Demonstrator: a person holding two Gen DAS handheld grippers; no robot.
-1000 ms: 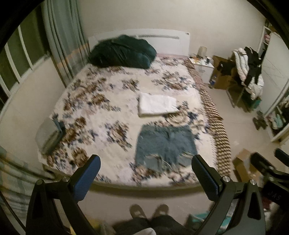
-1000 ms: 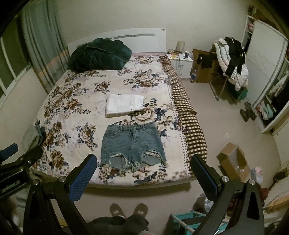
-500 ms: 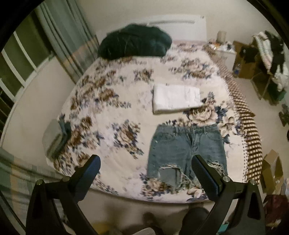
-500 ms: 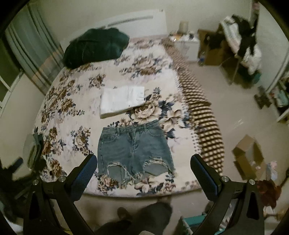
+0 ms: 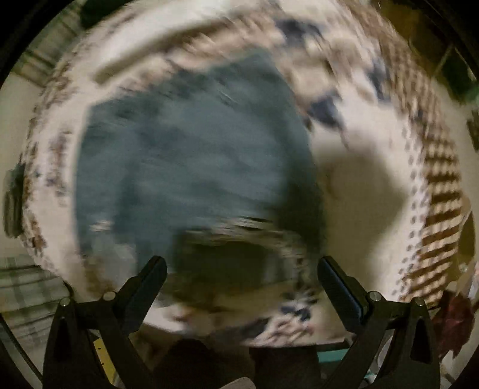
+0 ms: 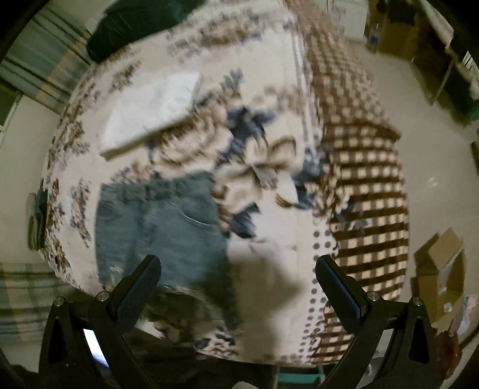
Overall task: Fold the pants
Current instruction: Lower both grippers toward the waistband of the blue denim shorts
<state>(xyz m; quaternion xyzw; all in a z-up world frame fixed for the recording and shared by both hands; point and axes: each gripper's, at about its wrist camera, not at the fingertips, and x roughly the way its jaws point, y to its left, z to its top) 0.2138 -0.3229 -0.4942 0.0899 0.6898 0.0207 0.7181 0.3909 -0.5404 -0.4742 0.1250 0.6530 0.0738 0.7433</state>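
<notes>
On the floral bedspread (image 6: 269, 119) near the foot of the bed lie the denim shorts (image 6: 161, 227), flat, waistband toward the headboard and frayed leg hems toward the bed's foot edge, so their short length runs up and down the bed. From the left wrist view the denim shorts (image 5: 191, 155) fill most of the picture as a blue-grey mass, heavily smeared by motion; the ragged pale hem shows only as streaks above a dark shadow, and seams or pockets are hard to pick out there. The right wrist view is sharper: a curved pocket seam and a belt-looped waistband can be read, while the lower hem falls into shadow behind the near finger. Just beyond the waistband, apart from it, rests a folded white cloth (image 6: 149, 119), rectangular and smooth. A brown-and-cream checked blanket (image 6: 368, 191) hangs over the bed's right side, and a dark green bundle (image 6: 137, 24) sits by the headboard, cut off by the frame edge. A cardboard box (image 6: 440, 263) stands on the floor. The left gripper (image 5: 239, 269) hovers above the shorts with its black fingers spread wide, holding nothing; the right gripper (image 6: 236, 269) is likewise spread wide and bare, over the shorts' right edge
</notes>
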